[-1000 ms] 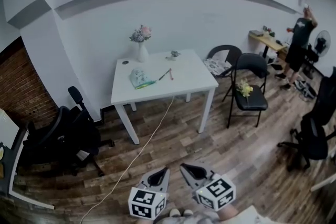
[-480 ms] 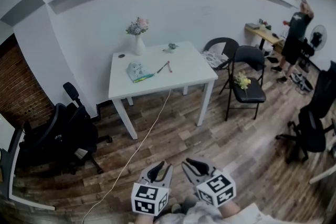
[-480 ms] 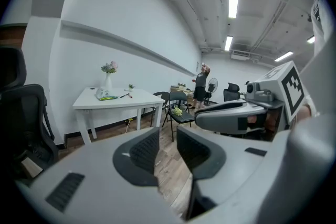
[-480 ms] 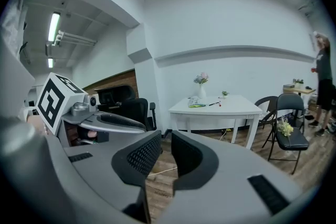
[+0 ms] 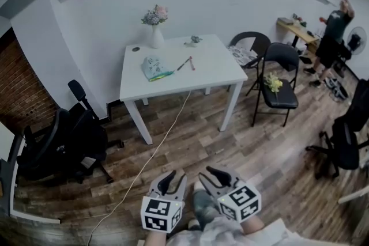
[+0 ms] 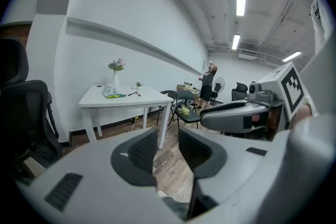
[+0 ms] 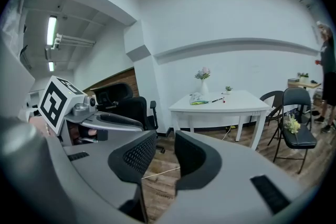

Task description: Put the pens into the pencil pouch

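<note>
— What are the tongs doing?

— Both pairs hang low over the wood floor [image 5: 196, 141], side by side, pointing at the desk [image 5: 216, 69]. The left tongs [image 5: 168, 180] and right tongs [image 5: 211, 176] have just been opening. Each pair stands spread, with only floorboards showing through the gap.

— And the pens?

— Well ahead of the tongs, on the white desk. The two pens [image 5: 185, 64] lie close together, one dark and one red. The pouch [image 5: 154, 68] lies just left of them, not touching.

— Anything else up there?

— A white vase [image 5: 156, 38] of flowers at the far edge by the wall, and a small plant [image 5: 195, 40] beyond the pens.

— And the room?

— A pale cable [image 5: 151, 157] runs from under the desk across the floor and passes left of the left tongs. A black office chair [image 5: 66, 144] sits off to their left, near a brick wall [image 5: 22, 92]. Two folding chairs [image 5: 282, 59] stand right of the desk, one with yellow flowers [image 5: 273, 82] on its seat. A person [image 5: 333, 37] stands far off to the right.
</note>
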`<state>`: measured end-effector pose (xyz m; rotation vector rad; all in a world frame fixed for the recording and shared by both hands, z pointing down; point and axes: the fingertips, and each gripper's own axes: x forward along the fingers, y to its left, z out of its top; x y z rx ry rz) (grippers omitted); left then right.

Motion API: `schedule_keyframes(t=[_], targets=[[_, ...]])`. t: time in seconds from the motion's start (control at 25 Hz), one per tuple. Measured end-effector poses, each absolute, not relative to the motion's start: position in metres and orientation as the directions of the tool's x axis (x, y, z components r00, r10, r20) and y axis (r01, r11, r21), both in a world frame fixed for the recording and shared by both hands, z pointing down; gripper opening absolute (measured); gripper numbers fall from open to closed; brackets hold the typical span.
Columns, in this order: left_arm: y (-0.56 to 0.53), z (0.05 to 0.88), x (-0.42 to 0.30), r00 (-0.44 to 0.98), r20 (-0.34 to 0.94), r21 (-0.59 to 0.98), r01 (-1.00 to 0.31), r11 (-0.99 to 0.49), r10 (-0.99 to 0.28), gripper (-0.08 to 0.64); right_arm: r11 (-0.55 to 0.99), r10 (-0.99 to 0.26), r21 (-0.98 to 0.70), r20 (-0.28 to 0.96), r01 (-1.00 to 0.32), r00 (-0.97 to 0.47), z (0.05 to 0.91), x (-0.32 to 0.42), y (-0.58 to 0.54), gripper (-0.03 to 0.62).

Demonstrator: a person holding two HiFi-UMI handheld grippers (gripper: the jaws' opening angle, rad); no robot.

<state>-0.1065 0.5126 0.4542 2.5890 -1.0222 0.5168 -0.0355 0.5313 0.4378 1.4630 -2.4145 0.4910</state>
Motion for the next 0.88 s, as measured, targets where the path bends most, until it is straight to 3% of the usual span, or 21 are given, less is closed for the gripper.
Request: schedule_keyframes(t=[0.88], targets=[[0.284,0.427,-0.029,0.634,0.413,0.124,-0.75,-0.649,-0.654,0.104,0.535,-0.755,-0.128,0.371,-0.835,-0.541,0.415,0.042,0.297,0.1]])
